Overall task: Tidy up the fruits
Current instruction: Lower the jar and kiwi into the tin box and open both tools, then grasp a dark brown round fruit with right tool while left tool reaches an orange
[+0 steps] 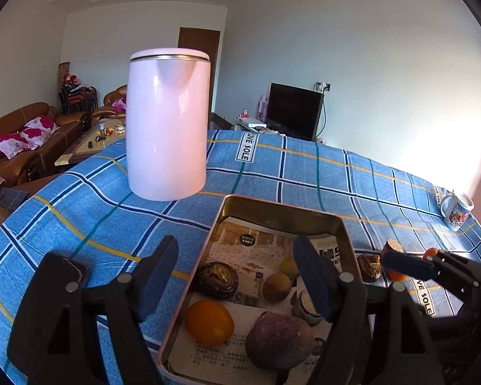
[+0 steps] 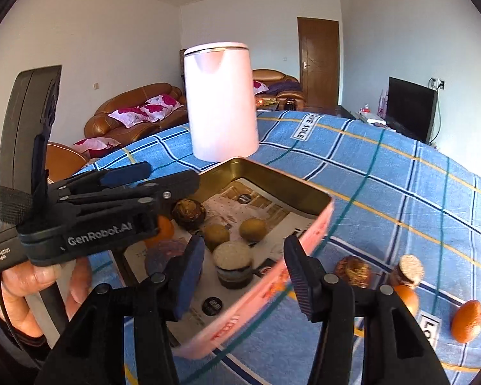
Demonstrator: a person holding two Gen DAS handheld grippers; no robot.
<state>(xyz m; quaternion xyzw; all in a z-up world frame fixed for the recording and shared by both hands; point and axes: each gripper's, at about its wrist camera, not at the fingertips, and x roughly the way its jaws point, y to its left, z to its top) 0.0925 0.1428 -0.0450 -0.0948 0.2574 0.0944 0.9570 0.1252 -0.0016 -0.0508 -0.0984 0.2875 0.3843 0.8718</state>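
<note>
A pink metal tray (image 1: 274,207) lined with paper holds an orange (image 1: 209,322), a dark purple fruit (image 1: 279,340), two yellow-brown fruits (image 1: 276,287), a dark ridged fruit (image 1: 218,279) and a cork-topped jar (image 1: 306,308). My left gripper (image 1: 237,284) is open and empty over the tray. My right gripper (image 2: 243,277) is open and empty above the tray's near wall (image 2: 272,285). On the cloth right of the tray lie a ridged fruit (image 2: 352,271), a corked jar (image 2: 407,271) and two oranges (image 2: 468,320).
A tall pink kettle (image 1: 166,122) stands on the blue checked tablecloth (image 1: 304,173) behind the tray. A white printed mug (image 1: 457,210) stands at the far right edge. Sofas, a coffee table and a television lie beyond the table.
</note>
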